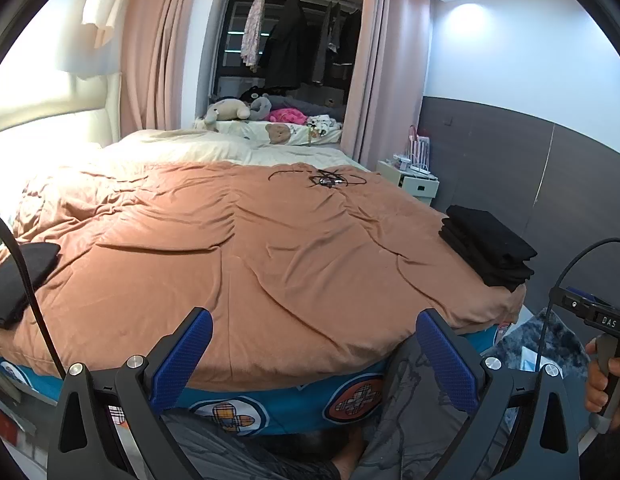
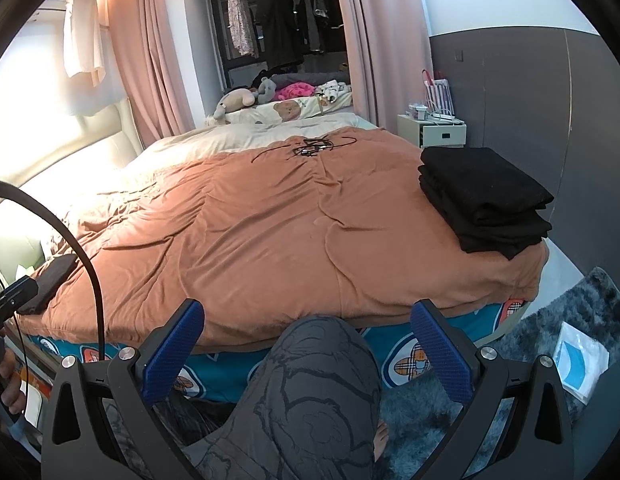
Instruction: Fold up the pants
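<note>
Both your tongs are spread wide and hold nothing: left gripper (image 1: 314, 356) and right gripper (image 2: 306, 344) hang off the near edge of the bed, above your knees.

Status, judging by layout: a folded black stack (image 2: 484, 200) sits ahead and to the right of the right gripper, at the bed's right edge. Looks like finished pants, several layers. A dark garment (image 1: 20, 276) lies far left of the left gripper, at the left edge. Probably the next pair; can't tell whether it's folded. So: part done, at least one piece likely left.

The brown blanket (image 1: 246, 256) straight ahead of both tongs is bare but rumpled; that's your working area.

In the way: a tangle of black cord (image 1: 324, 178) lies well ahead, on the far part of the blanket, apart from both piles. The left gripper's own cable (image 1: 24, 276) crosses in front of the dark garment; watch for a snag when you reach left. The plastic bag (image 2: 582, 360) on the rug, right of the right gripper, is out of the path.
</note>
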A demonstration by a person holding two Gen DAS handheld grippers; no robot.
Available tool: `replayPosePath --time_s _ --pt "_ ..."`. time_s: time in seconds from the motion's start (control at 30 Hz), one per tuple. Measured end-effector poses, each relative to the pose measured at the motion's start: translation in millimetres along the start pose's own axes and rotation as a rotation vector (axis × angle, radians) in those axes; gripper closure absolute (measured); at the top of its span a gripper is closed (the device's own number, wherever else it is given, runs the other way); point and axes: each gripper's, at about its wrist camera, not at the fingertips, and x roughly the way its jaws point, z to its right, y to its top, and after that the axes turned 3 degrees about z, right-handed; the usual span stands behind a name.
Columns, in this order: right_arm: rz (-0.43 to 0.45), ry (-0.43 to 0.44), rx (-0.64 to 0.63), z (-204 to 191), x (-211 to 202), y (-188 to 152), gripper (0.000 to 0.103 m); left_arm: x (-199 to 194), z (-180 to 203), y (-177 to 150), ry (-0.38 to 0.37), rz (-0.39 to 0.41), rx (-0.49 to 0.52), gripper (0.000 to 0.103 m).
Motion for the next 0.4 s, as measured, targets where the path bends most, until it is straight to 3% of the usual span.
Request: replayPosePath --time_s 0.4 --pt "0.000 0.002 -0.002 0.1 -0.7 -0.4 0.000 -6.3 3.0 0.8 0.002 0.009 0.011 0.000"
